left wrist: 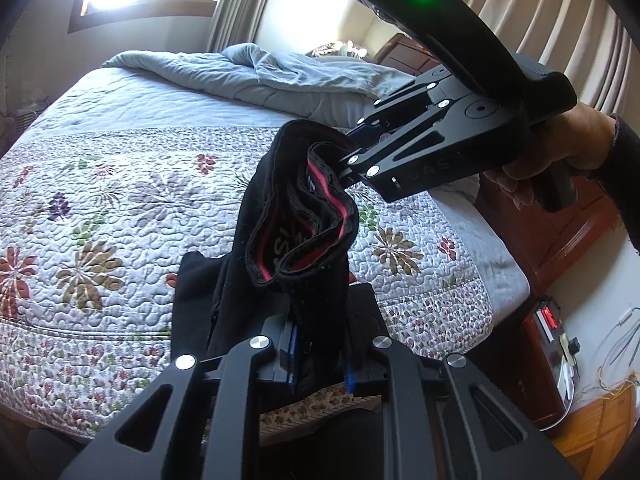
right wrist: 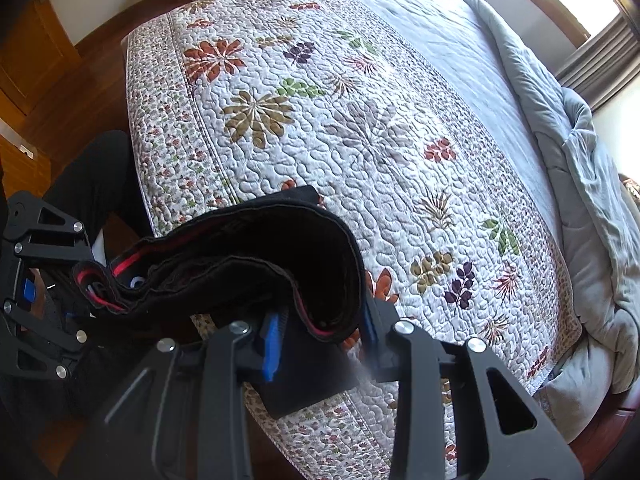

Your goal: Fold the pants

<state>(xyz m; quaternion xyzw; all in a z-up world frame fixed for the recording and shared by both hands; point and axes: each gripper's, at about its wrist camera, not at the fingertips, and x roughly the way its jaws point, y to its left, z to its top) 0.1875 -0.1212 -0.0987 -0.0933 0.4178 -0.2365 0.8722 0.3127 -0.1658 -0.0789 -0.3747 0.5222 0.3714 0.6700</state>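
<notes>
Quilted floral bedspread (right wrist: 360, 120) and wood floor (right wrist: 92, 92) lie beneath black pants (left wrist: 304, 216), pinched by left tool (left wrist: 320, 364) and right tool (right wrist: 324, 344).

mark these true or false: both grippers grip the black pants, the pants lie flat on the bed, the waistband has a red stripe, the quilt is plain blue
1. Both the left gripper and the right gripper grip the black pants: true.
2. The pants lie flat on the bed: false, they hang bunched between the grippers above it.
3. The waistband has a red stripe: true.
4. The quilt is plain blue: false, it is white with a floral pattern.
</notes>
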